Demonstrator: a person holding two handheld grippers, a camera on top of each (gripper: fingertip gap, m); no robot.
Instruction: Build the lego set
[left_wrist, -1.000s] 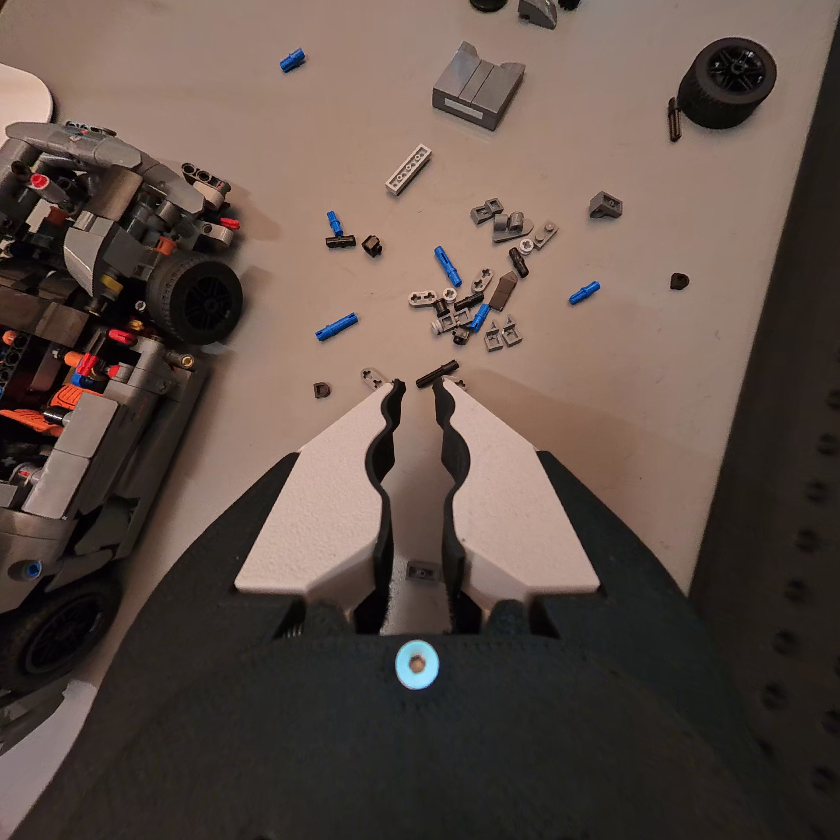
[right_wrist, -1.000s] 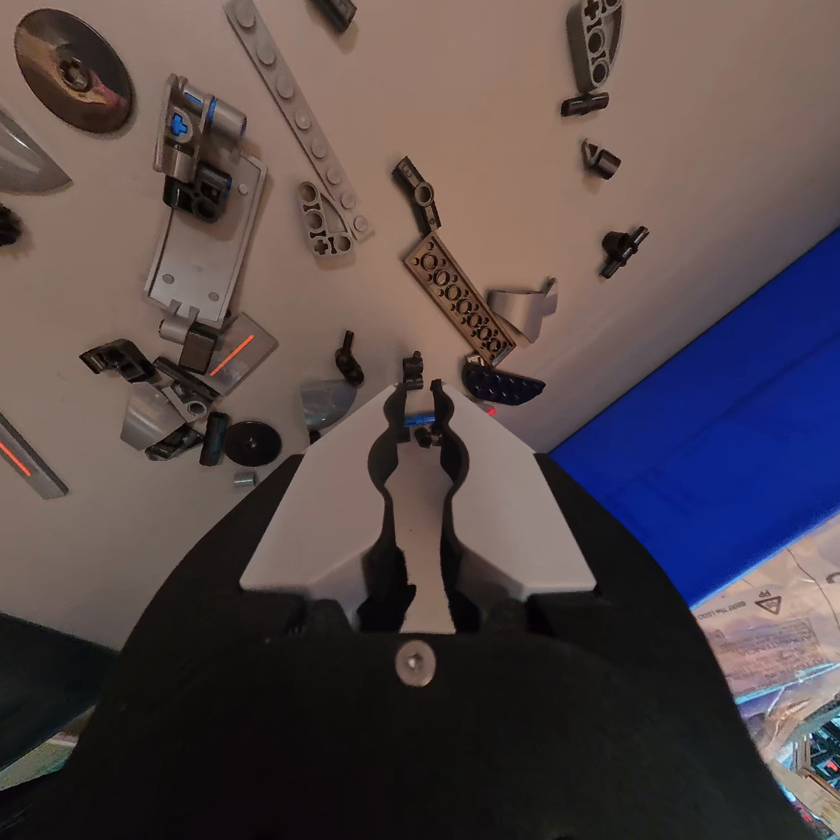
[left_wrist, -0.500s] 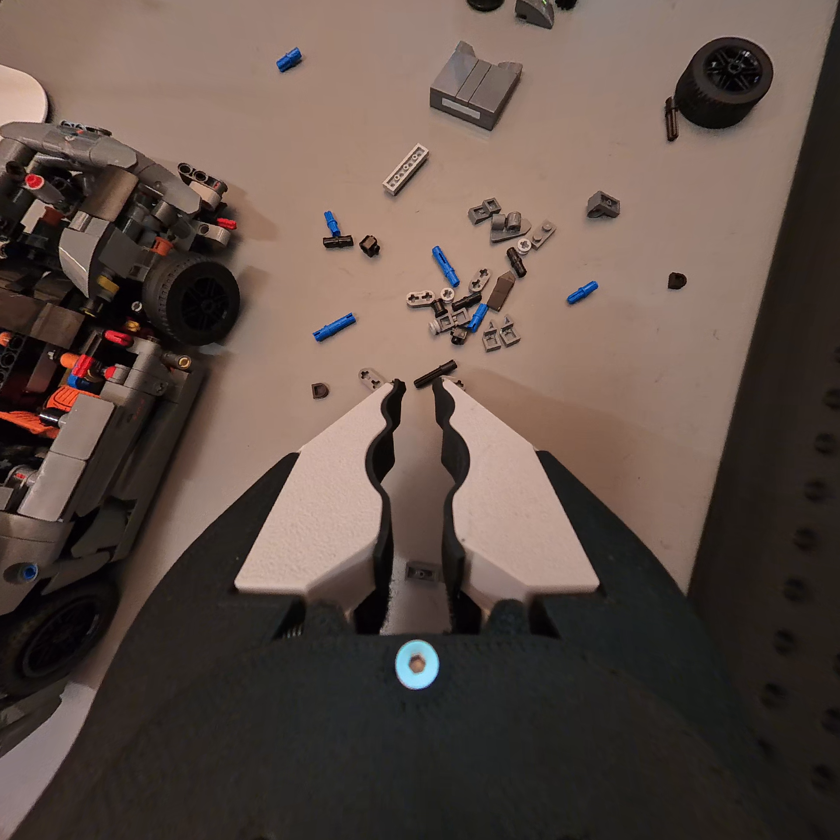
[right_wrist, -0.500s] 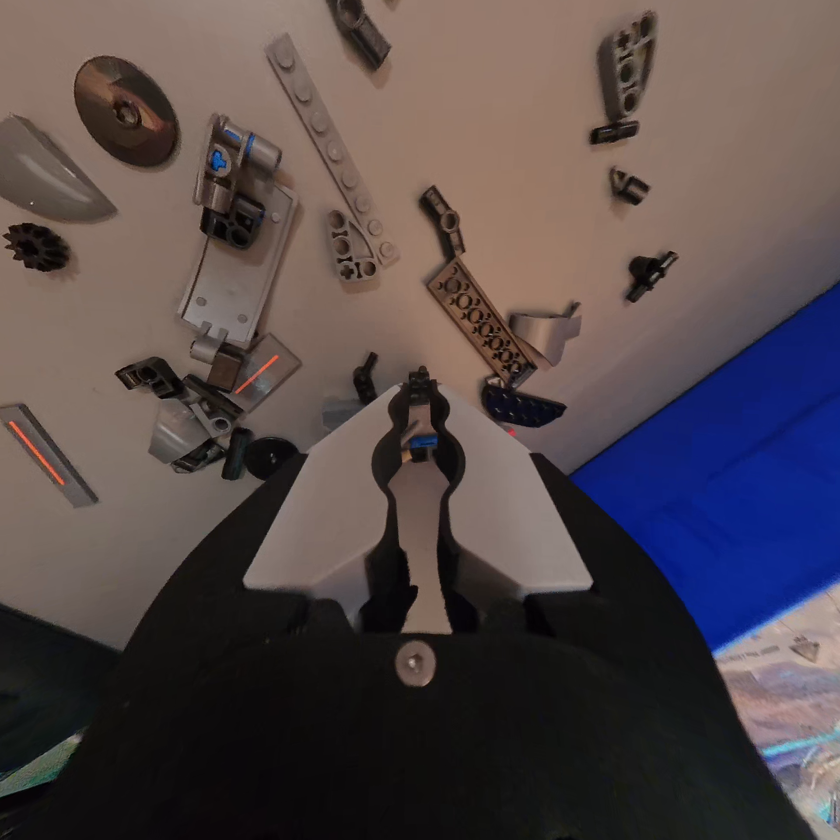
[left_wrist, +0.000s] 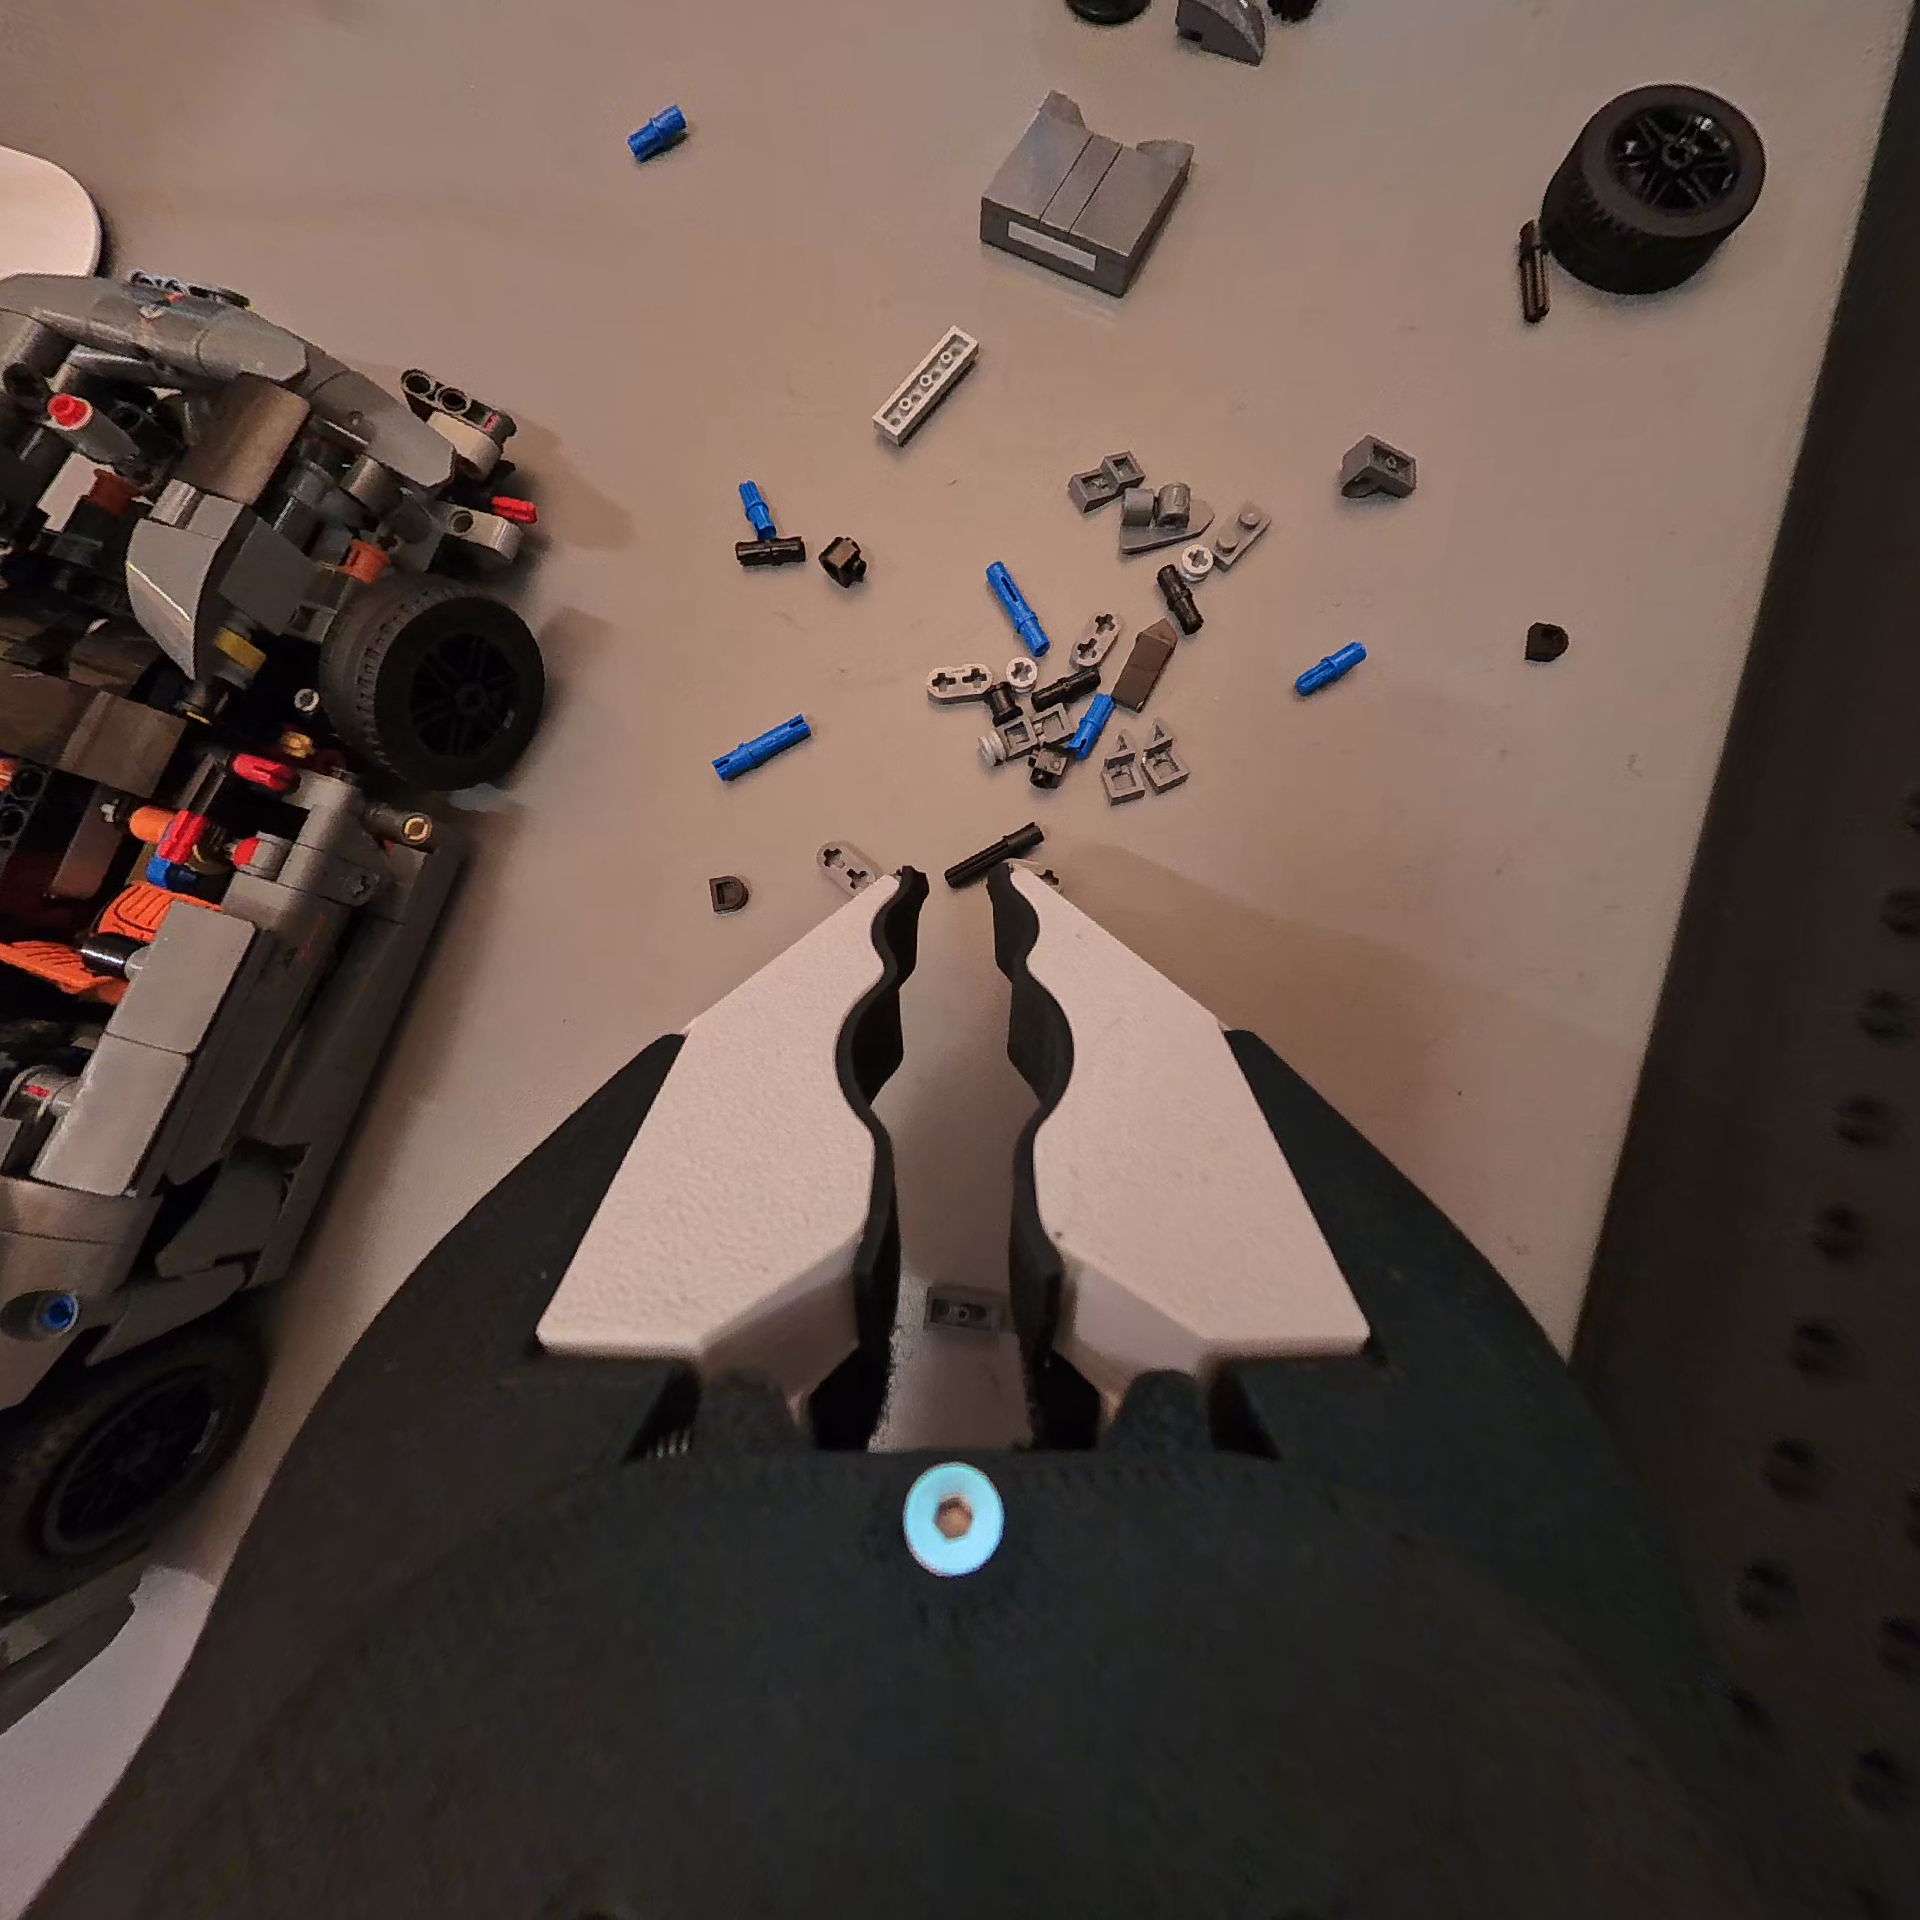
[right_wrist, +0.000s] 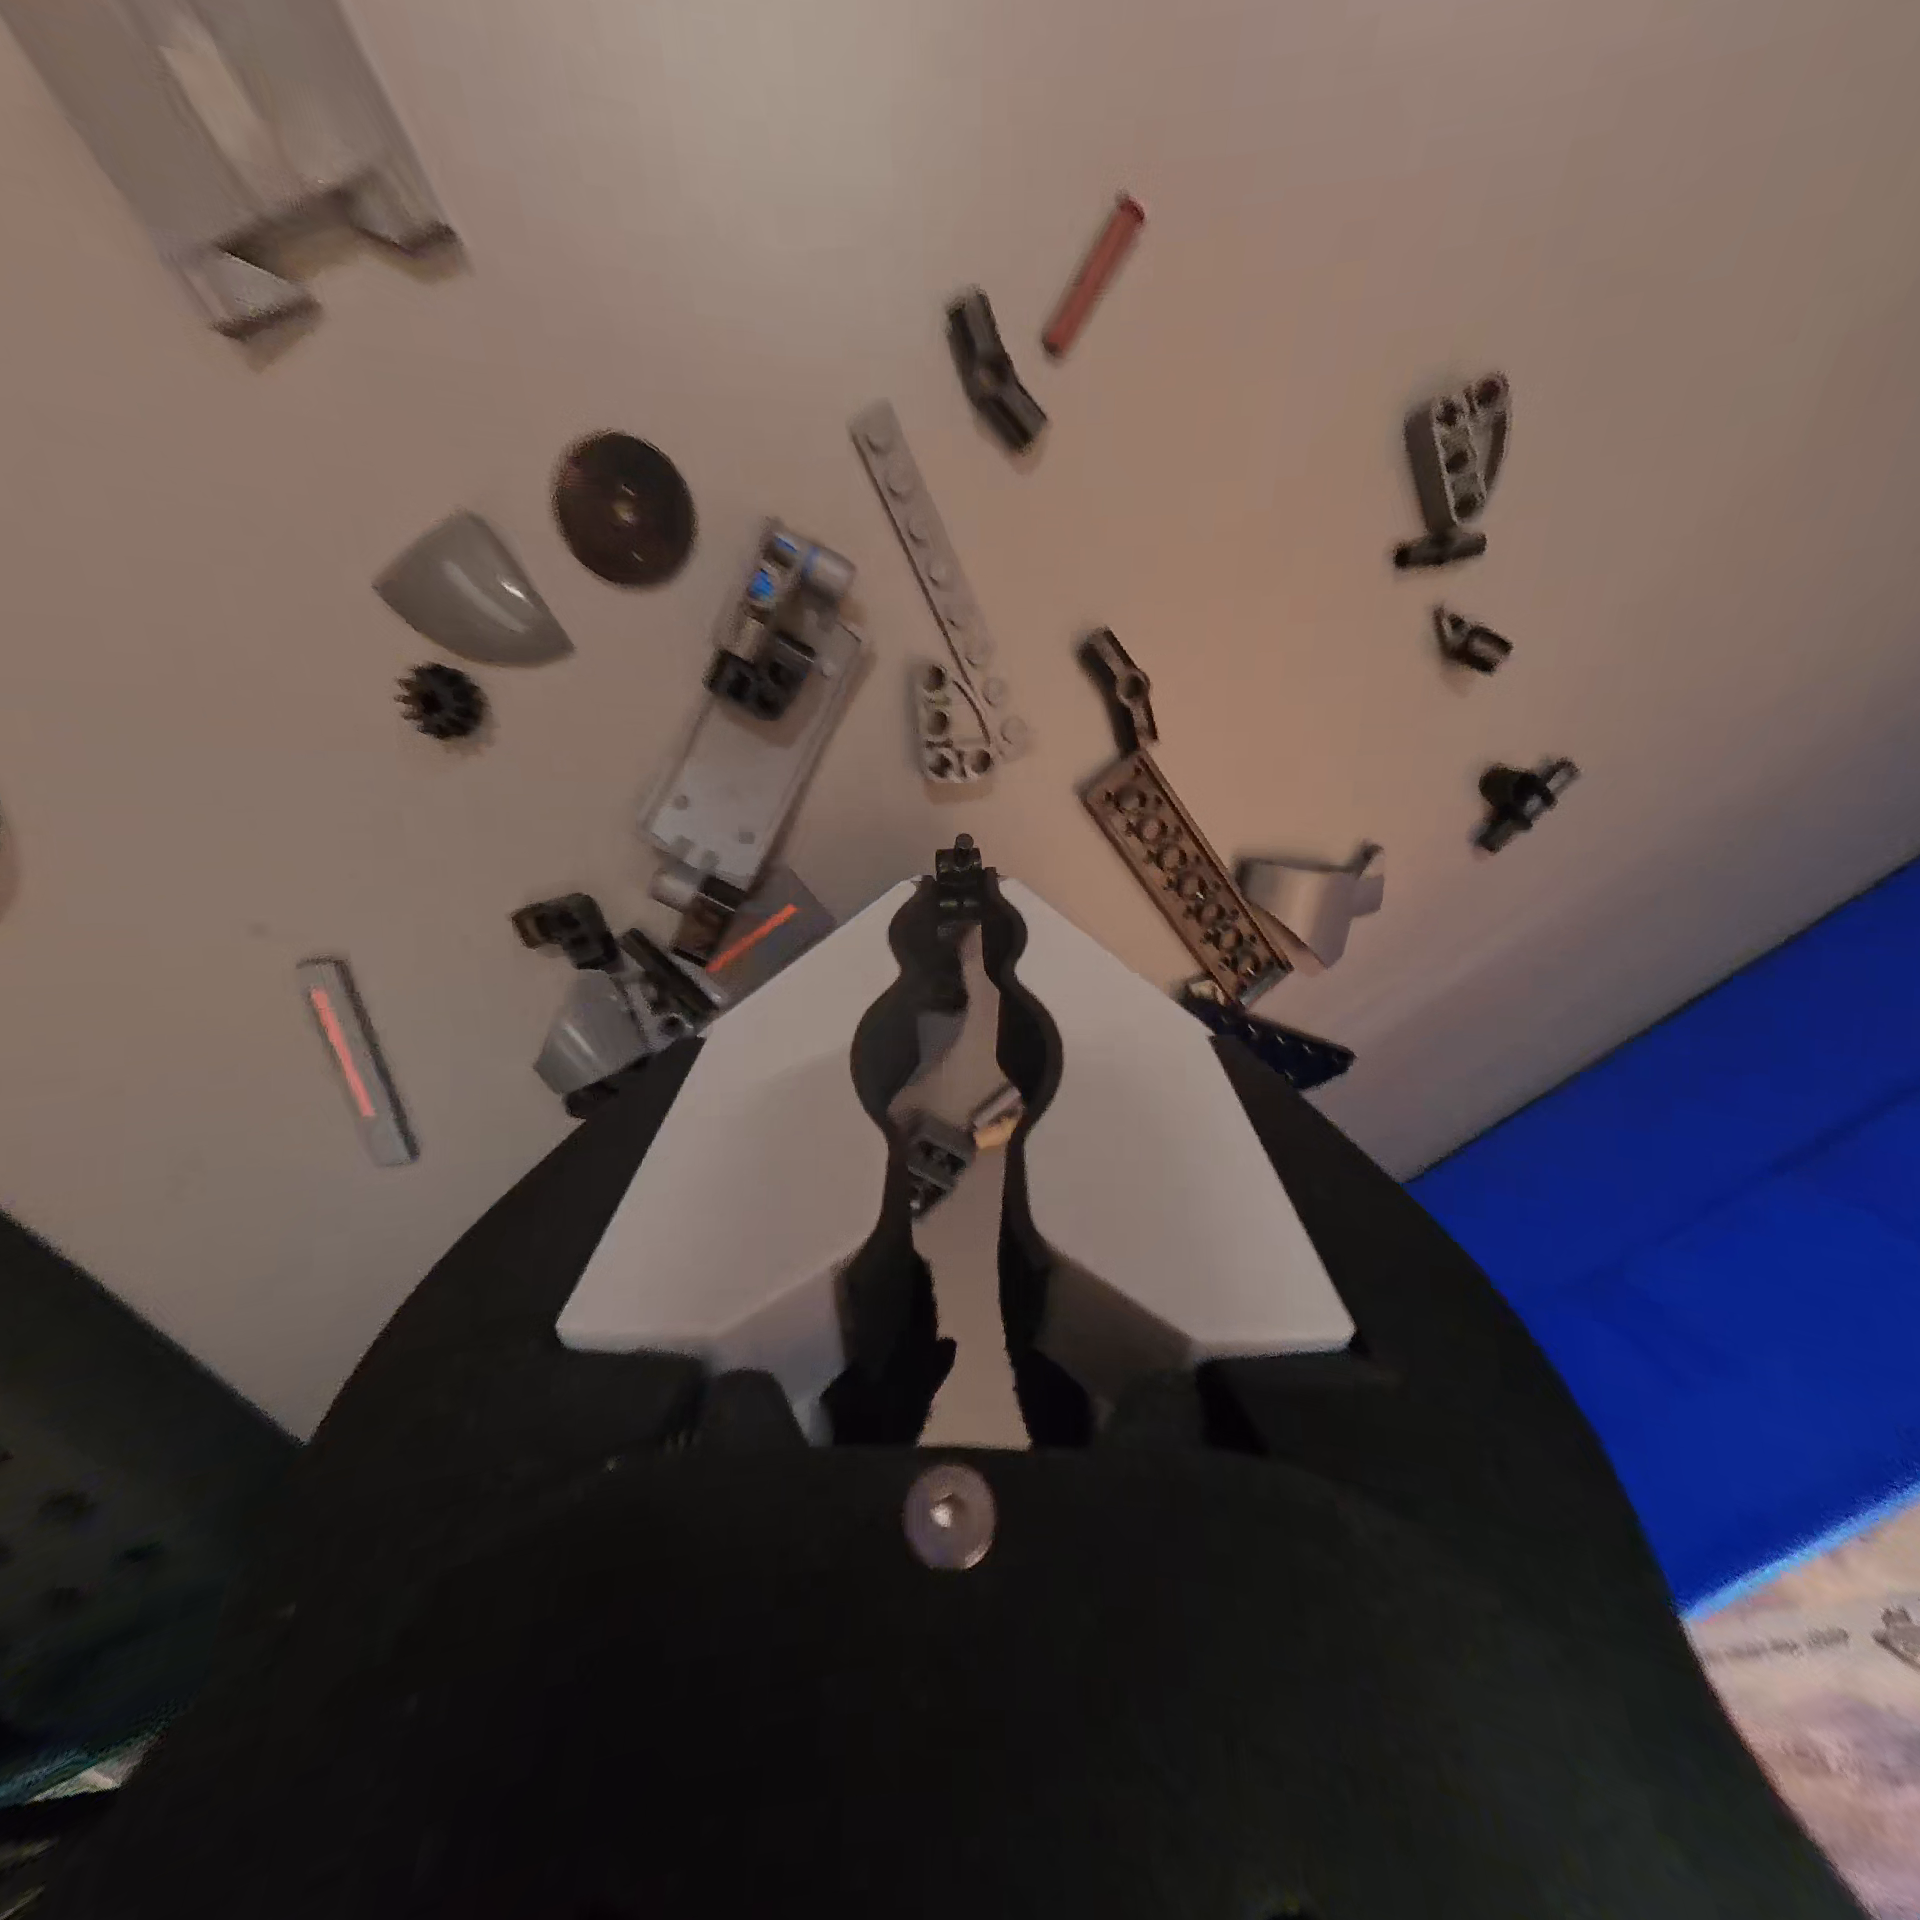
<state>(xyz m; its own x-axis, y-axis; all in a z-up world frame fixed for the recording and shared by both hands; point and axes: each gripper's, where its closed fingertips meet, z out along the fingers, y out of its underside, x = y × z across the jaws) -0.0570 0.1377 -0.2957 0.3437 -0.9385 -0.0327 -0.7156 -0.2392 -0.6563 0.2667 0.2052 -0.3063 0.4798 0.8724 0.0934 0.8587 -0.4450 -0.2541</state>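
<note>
Table (left_wrist: 1351, 987) is pale grey, w/ a dark perforated board (left_wrist: 1787, 935) along its right edge in the left wrist view. Biggest thing on it: the half-built toy car (left_wrist: 177, 831), grey body w/ orange, red and blue bits inside, at the left side, one black wheel (left_wrist: 447, 681) fitted and facing the parts pile. Left tongs (left_wrist: 954, 883) hang over bare table, tips slightly apart, nothing between them; a thin black pin (left_wrist: 992, 855) lies just past the tips. Beyond: a grey sloped block (left_wrist: 1086, 192), a loose tire (left_wrist: 1652, 197) far right, a light grey strip (left_wrist: 928, 384), a cluster of small grey/black bits (left_wrist: 1081, 707) and several blue pins (left_wrist: 762, 746) scattered near it. In the right wrist view (blurry) the right tongs (right_wrist: 958, 881) are pinched closed on a small black piece (right_wrist: 958, 868) sticking out at the tips, lifted above the table. Under and around: a grey curved panel (right_wrist: 743, 748), long studded strip (right_wrist: 925, 561), dark plate w/ holes (right_wrist: 1184, 873), round dark disc (right_wrist: 621, 509), grey curved shell (right_wrist: 468, 597), small black gear (right_wrist: 442, 699), a red rod (right_wrist: 1093, 272). Blue sheet (right_wrist: 1662, 1195) sits at the right, past the table edge.
</note>
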